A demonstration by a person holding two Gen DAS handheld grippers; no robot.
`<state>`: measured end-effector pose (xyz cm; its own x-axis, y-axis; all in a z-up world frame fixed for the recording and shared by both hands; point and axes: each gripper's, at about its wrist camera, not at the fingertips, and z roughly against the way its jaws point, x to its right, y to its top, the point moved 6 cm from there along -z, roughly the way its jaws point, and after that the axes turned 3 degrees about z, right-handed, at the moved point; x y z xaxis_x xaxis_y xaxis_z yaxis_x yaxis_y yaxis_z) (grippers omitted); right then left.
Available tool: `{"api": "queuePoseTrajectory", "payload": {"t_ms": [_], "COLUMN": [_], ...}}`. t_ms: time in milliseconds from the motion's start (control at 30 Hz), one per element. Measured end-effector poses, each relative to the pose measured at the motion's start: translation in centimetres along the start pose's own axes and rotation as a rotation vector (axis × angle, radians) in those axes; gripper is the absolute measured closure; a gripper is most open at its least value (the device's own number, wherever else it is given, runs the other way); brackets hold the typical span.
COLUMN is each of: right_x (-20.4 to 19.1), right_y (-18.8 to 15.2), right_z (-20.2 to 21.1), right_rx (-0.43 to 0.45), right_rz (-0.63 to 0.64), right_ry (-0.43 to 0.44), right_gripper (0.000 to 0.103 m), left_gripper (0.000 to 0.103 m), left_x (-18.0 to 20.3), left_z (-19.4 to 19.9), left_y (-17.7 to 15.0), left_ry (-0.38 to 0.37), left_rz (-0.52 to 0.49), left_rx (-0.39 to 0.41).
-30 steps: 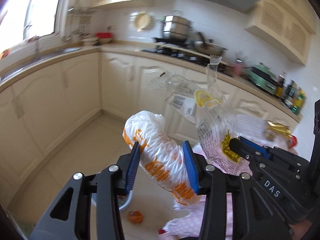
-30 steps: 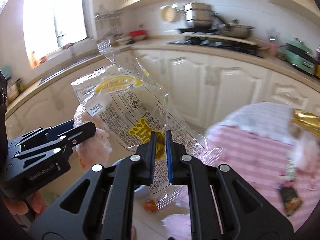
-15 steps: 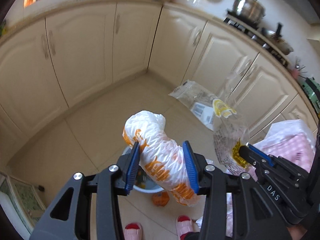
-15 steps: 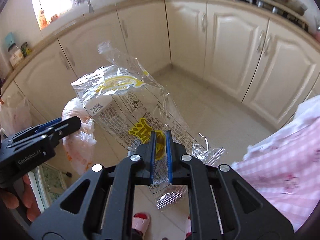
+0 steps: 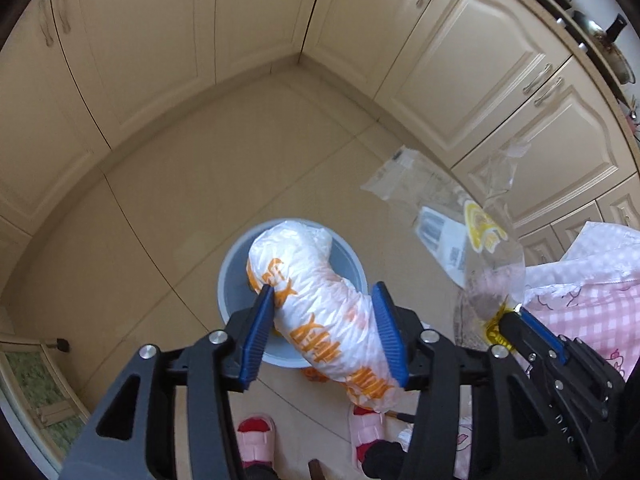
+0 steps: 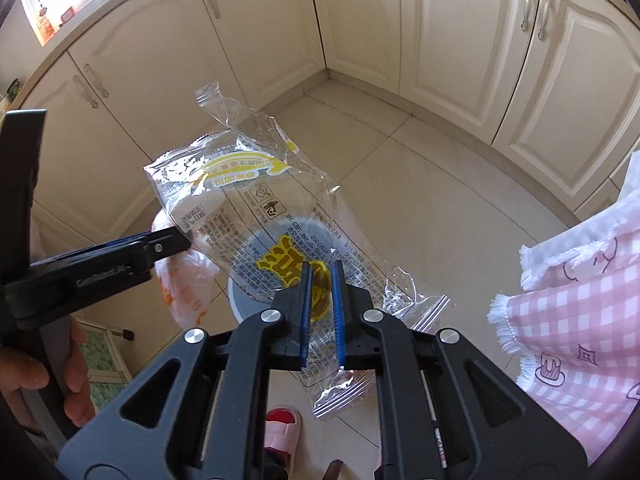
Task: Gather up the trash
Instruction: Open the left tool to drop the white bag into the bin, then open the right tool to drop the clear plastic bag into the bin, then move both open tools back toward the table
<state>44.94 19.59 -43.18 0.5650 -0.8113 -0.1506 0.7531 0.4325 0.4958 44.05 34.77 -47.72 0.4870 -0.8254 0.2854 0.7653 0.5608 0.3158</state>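
A crumpled white plastic bag with orange print point(image 5: 312, 300) sits between the blue pads of my left gripper point(image 5: 323, 286), right over a round grey-blue bin point(image 5: 230, 280) on the floor. The jaws are opening, and the bag still touches both pads. My right gripper point(image 6: 322, 264) is shut on a clear wrapper with yellow print point(image 6: 248, 200), which hangs above the same bin point(image 6: 239, 308). In the left wrist view the wrapper point(image 5: 480, 236) and the right gripper point(image 5: 514, 316) are at the right. The right wrist view shows the left gripper point(image 6: 176, 240) and the bag point(image 6: 184, 280) at the left.
Cream cabinet doors point(image 5: 248, 12) wrap around the tiled floor corner. A pink checked cloth point(image 6: 580, 312) hangs at the right. Pink slippers point(image 5: 256, 436) stand just below the bin, with an orange scrap point(image 5: 312, 374) beside it. A person's hand point(image 6: 76, 380) holds the left gripper.
Both grippers have come down and tipped toward the floor, ending over the bin. The left jaws stand slightly wider around the bag. The right stays shut on the wrapper.
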Motion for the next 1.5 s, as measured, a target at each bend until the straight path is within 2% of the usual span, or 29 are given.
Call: {"api": "queuePoseTrajectory", "payload": {"t_ms": [233, 367, 700, 1067, 1267, 1333, 1367, 1433, 1500], "right_x": [-0.9, -1.3, -2.0, -3.5, -3.3, -3.3, -3.3, -3.3, -3.3], "right_y": [0.0, -0.1, -0.6, -0.1, 0.4, 0.5, 0.4, 0.1, -0.1], "right_z": [-0.8, -1.0, -3.8, -7.0, -8.1, -8.5, -8.7, -8.5, -8.2], "right_rx": [-0.010, -0.026, -0.082, -0.113, -0.105, -0.110, -0.118, -0.117, -0.119], "right_rz": [-0.001, 0.008, 0.033, 0.053, 0.046, 0.053, 0.054, 0.053, 0.048], "right_ry": [-0.005, -0.007, -0.004, 0.022, 0.022, 0.020, 0.020, 0.021, 0.028], "right_gripper": [0.093, 0.093, 0.093, 0.091, 0.089, 0.085, 0.077, 0.071, 0.057], "left_gripper": [0.043, 0.043, 0.043, 0.043, 0.043, 0.043, 0.043, 0.043, 0.043], "left_x": [-0.3, -0.6, -3.6, -5.6, -5.1, -4.9, -5.0, -5.1, -5.1], "left_z": [0.2, 0.7, 2.2, 2.0, 0.9, 0.5, 0.4, 0.2, 0.1], "left_y": [0.9, 1.2, -0.1, -0.9, -2.1, -2.4, -2.5, -2.6, -2.6], "left_ry": [-0.007, -0.008, 0.087, 0.128, 0.099, 0.074, 0.079, 0.092, 0.090], "left_rz": [0.050, 0.062, 0.057, 0.076, 0.077, 0.086, 0.087, 0.088, 0.088], "left_rx": [0.024, 0.033, 0.049, 0.041, -0.032, -0.047, -0.048, -0.050, -0.055]}}
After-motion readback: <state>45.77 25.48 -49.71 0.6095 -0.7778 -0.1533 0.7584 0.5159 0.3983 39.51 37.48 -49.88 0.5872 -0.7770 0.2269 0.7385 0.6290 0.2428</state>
